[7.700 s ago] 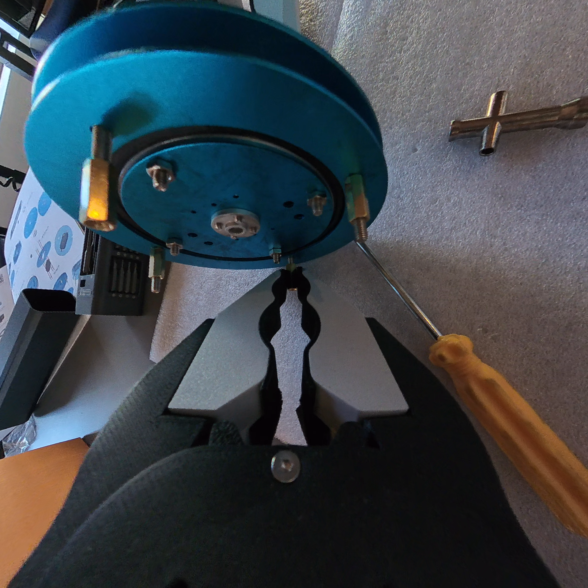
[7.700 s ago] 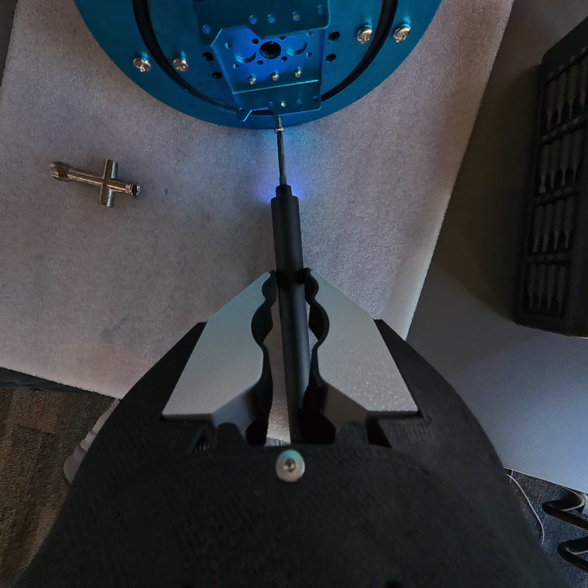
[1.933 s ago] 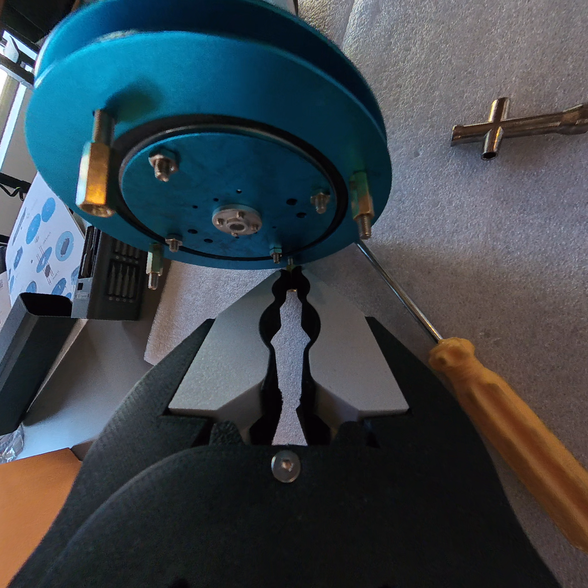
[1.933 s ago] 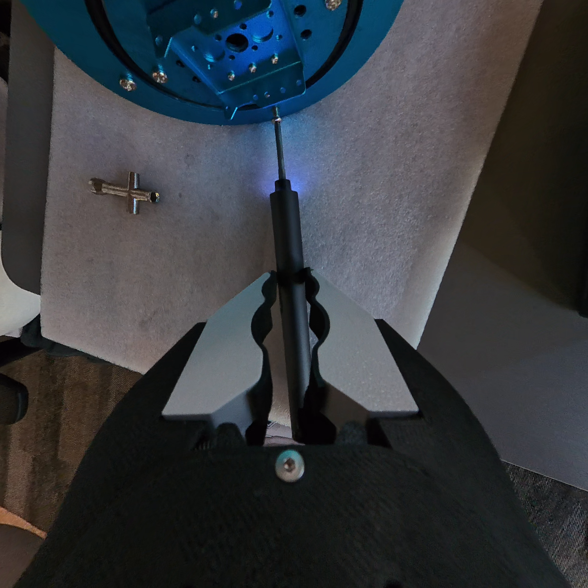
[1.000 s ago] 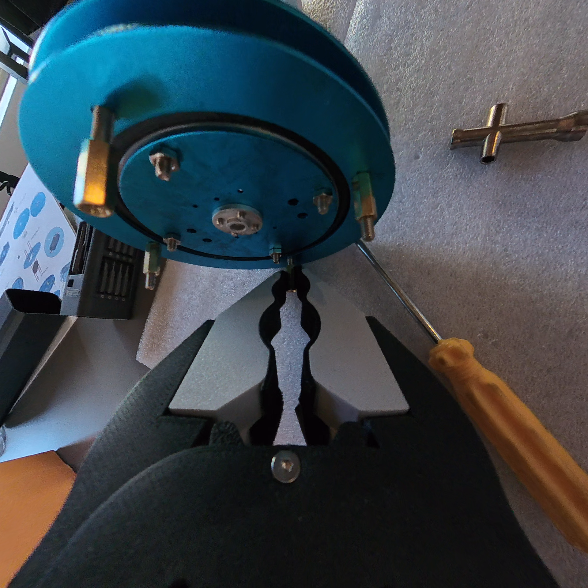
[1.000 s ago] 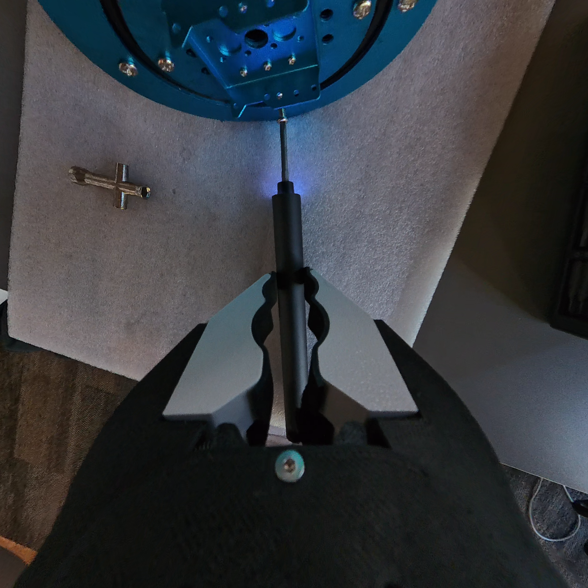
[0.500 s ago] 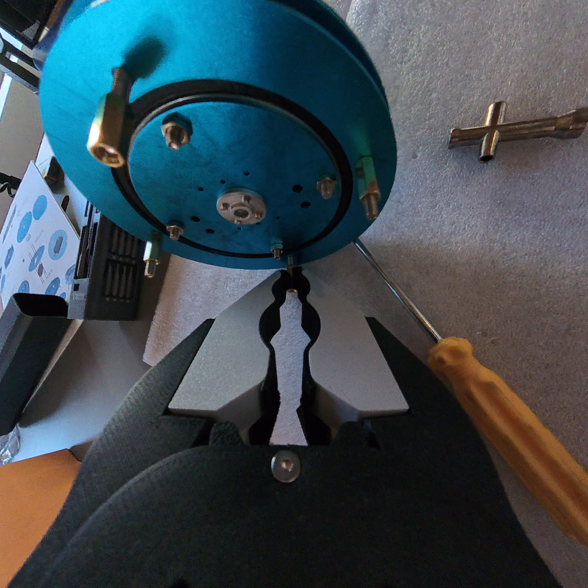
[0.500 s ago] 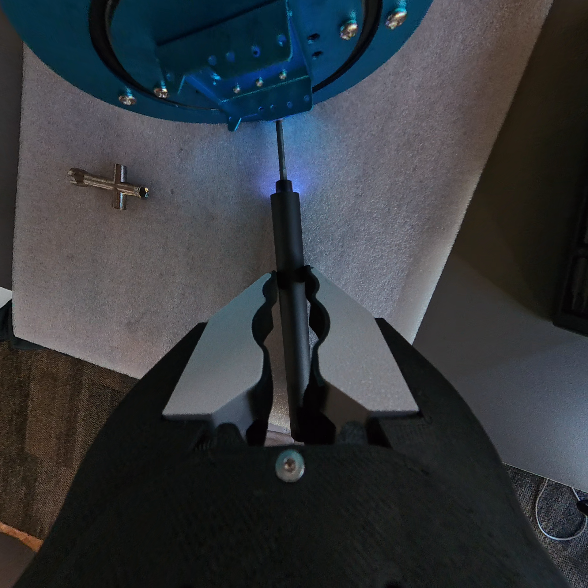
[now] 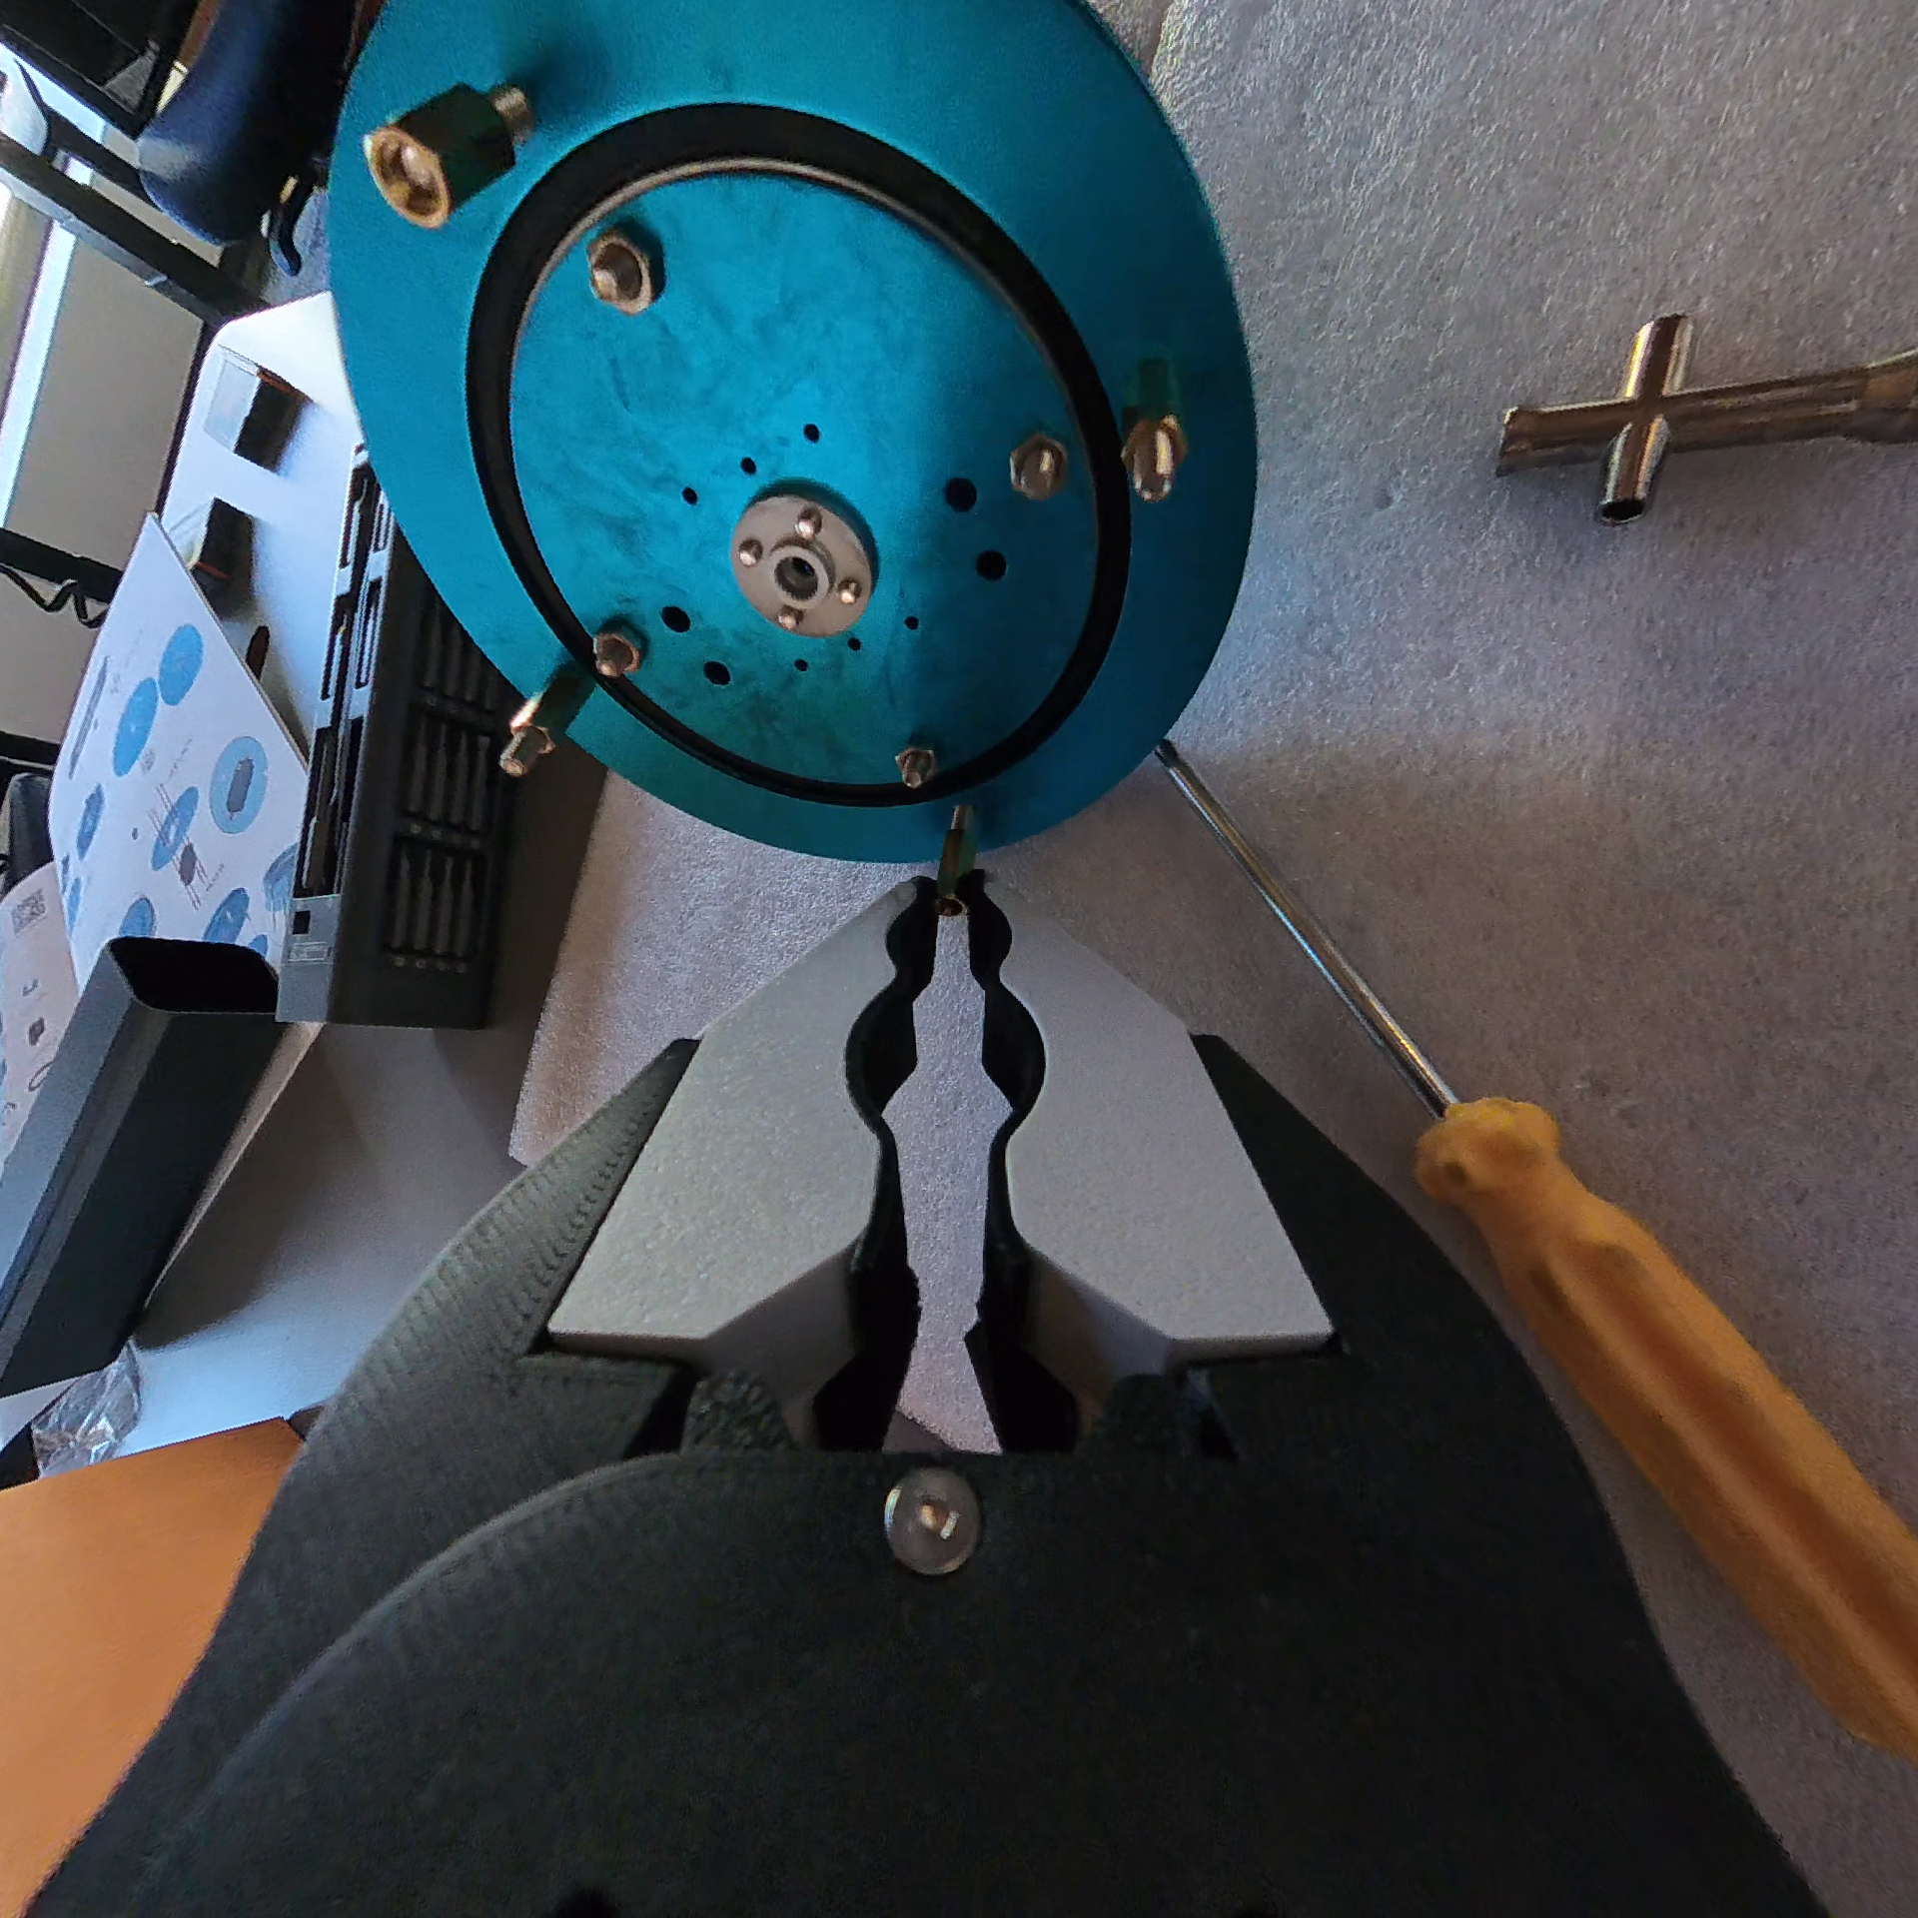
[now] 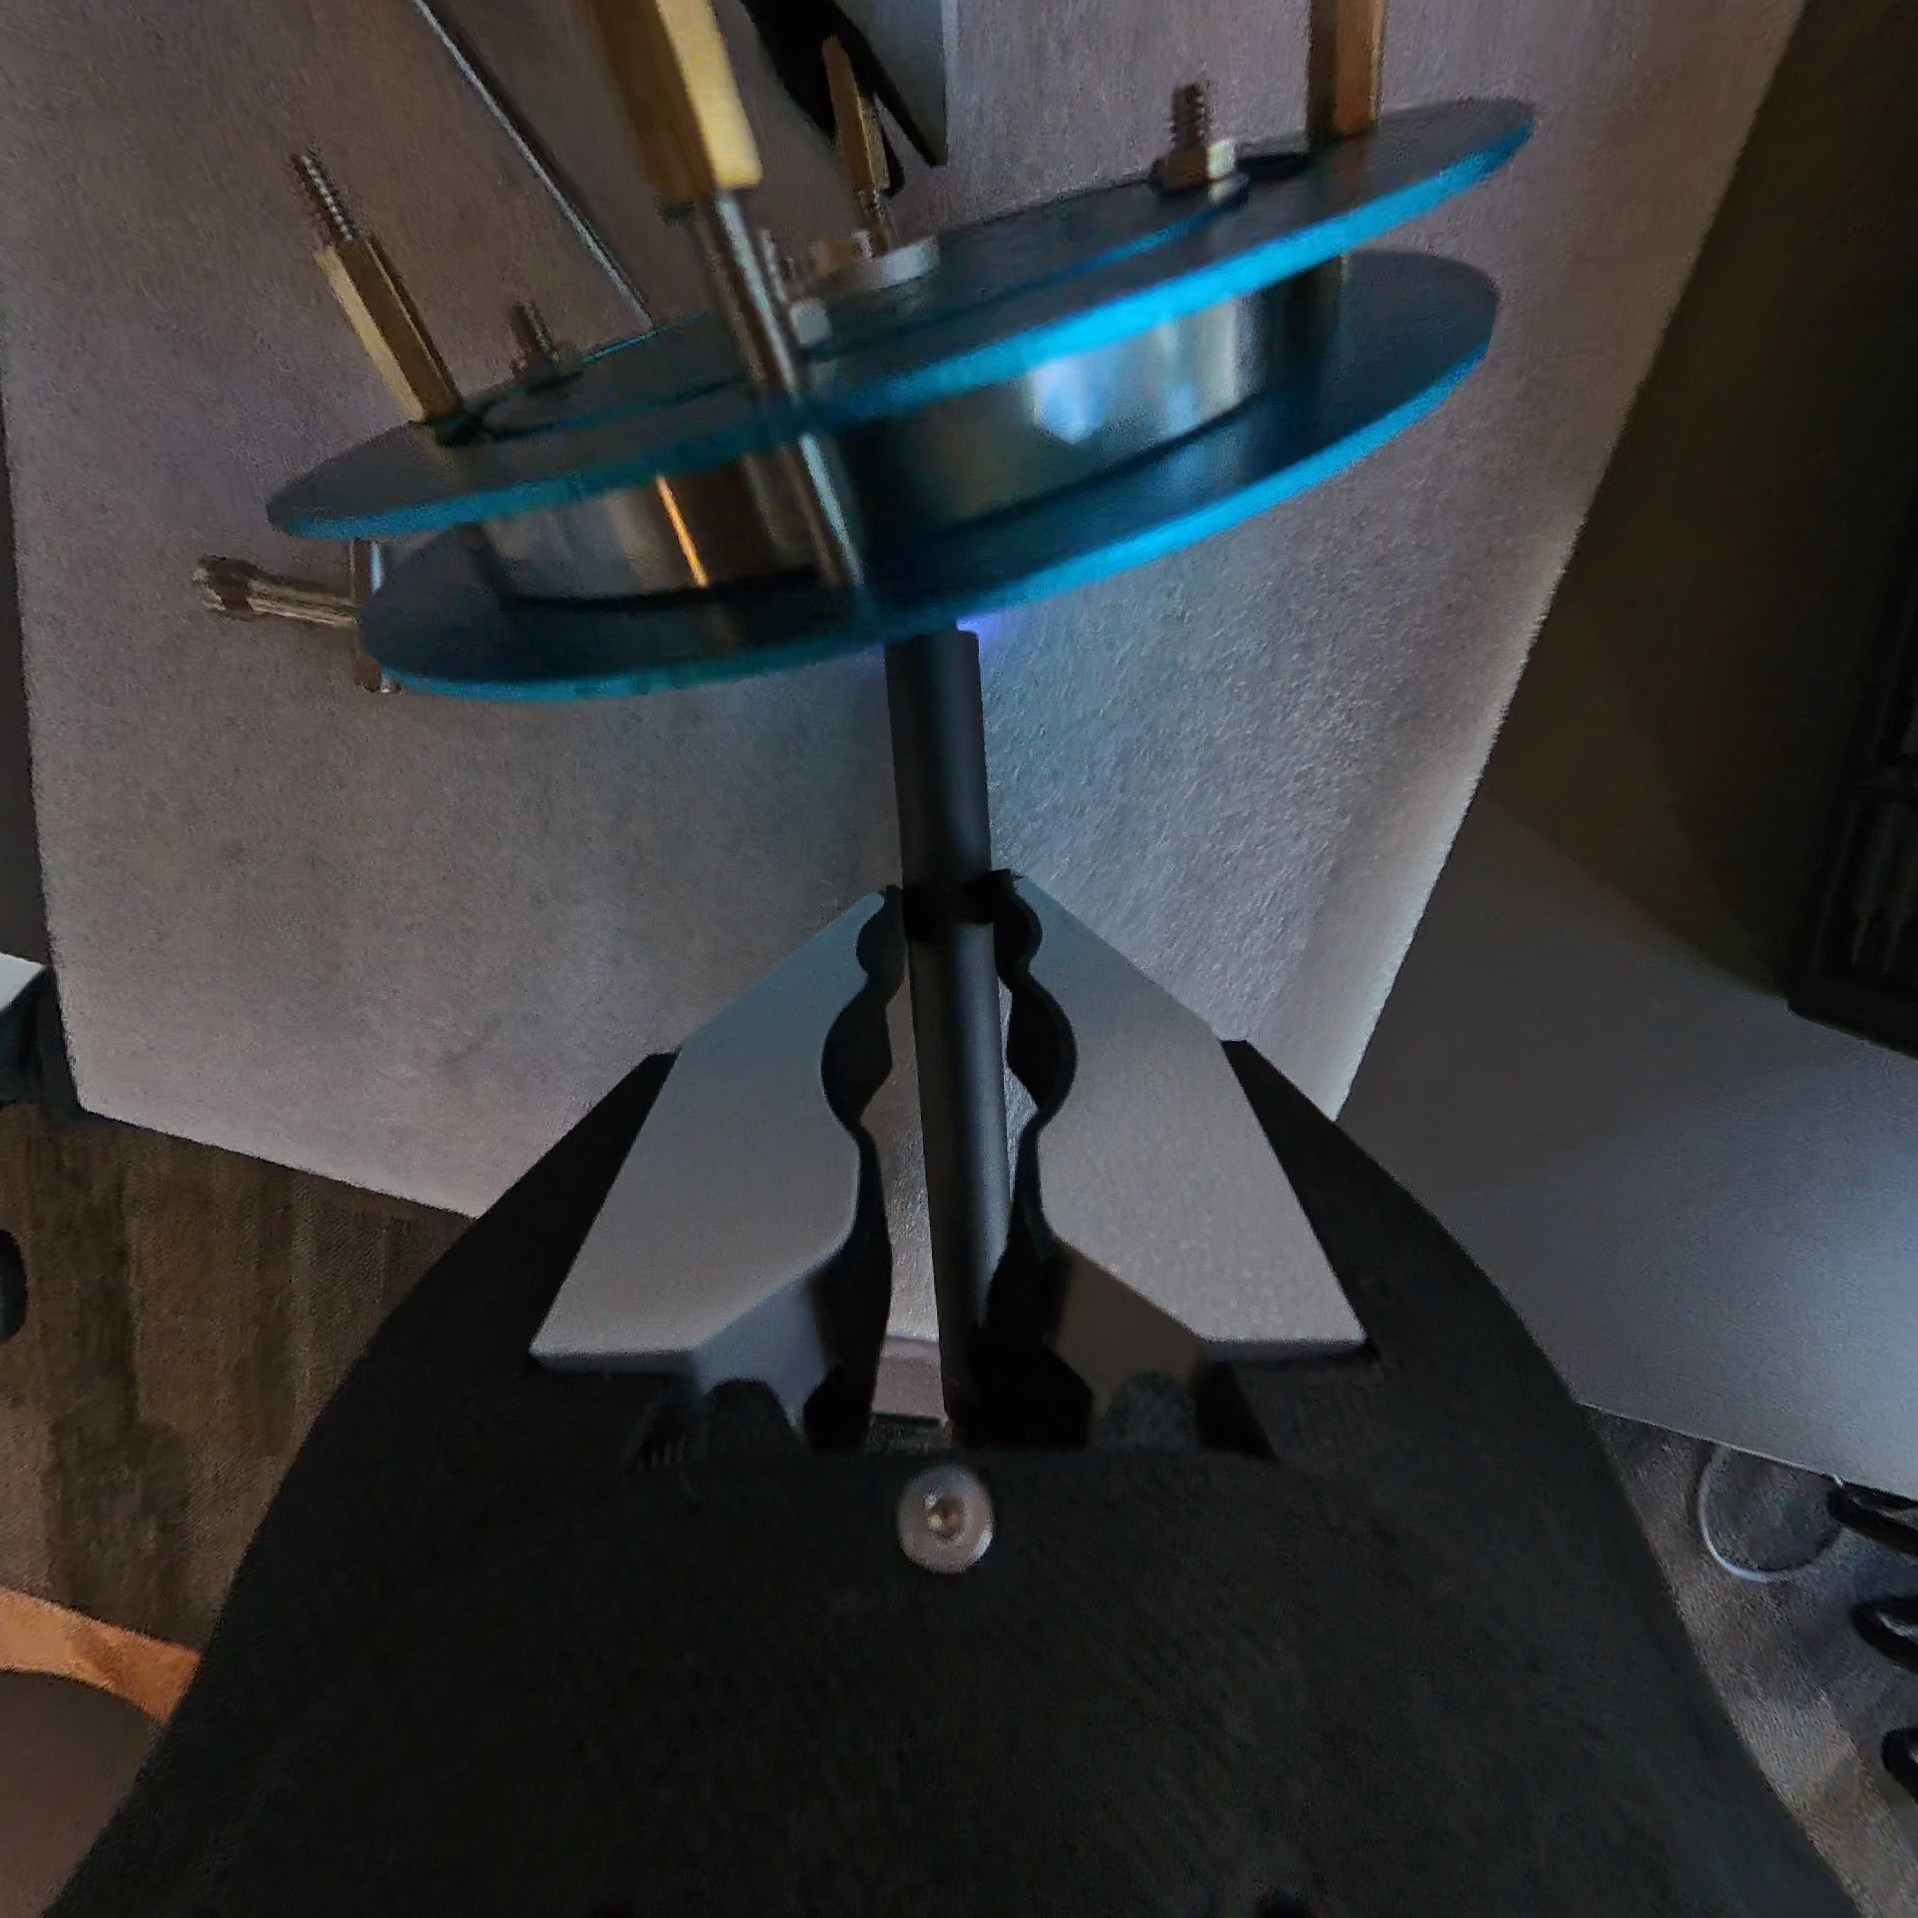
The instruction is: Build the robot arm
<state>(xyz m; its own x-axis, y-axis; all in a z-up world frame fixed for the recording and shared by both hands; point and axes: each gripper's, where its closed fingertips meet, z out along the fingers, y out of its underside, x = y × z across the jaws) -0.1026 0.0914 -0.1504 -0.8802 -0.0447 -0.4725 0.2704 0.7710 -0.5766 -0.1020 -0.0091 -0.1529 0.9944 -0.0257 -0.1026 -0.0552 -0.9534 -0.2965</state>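
A blue two-disc assembly [image 9: 830, 343] with several brass standoffs is held up over a white foam mat [image 9: 1557, 830]. My left gripper [image 9: 950, 901] is shut on a small brass standoff [image 9: 955, 856] at the disc's lower rim. In the right wrist view the assembly [image 10: 1038, 415] shows edge-on and tilted, with a metal hub between the discs. My right gripper [image 10: 947, 895] is shut on a black powered screwdriver [image 10: 939, 768] with a blue glow at its front. Its bit is hidden behind the lower disc. The left gripper's fingers [image 10: 893, 62] show at the top.
A yellow-handled screwdriver [image 9: 1661, 1401] lies on the mat at the right, its shaft running under the disc. A cross-shaped metal wrench [image 9: 1650, 426] lies farther right, and is partly hidden in the right wrist view [image 10: 270, 602]. A black bit case [image 9: 415, 830], a dark box [image 9: 125, 1121] and a printed sheet [image 9: 156, 747] stand left. Some 11 cm of space lies between my two pairs of fingers. Both grippers' tips are roughly 11 cm from the cross-shaped metal wrench [image 9: 1650, 426]. My right wrist view [image 10: 354, 580] looks at it from another angle.
The disc assembly has tipped over: the right view saw its face, now its edge. It covers the screwdriver's bit and part of the wrench. Both grippers keep their hold.
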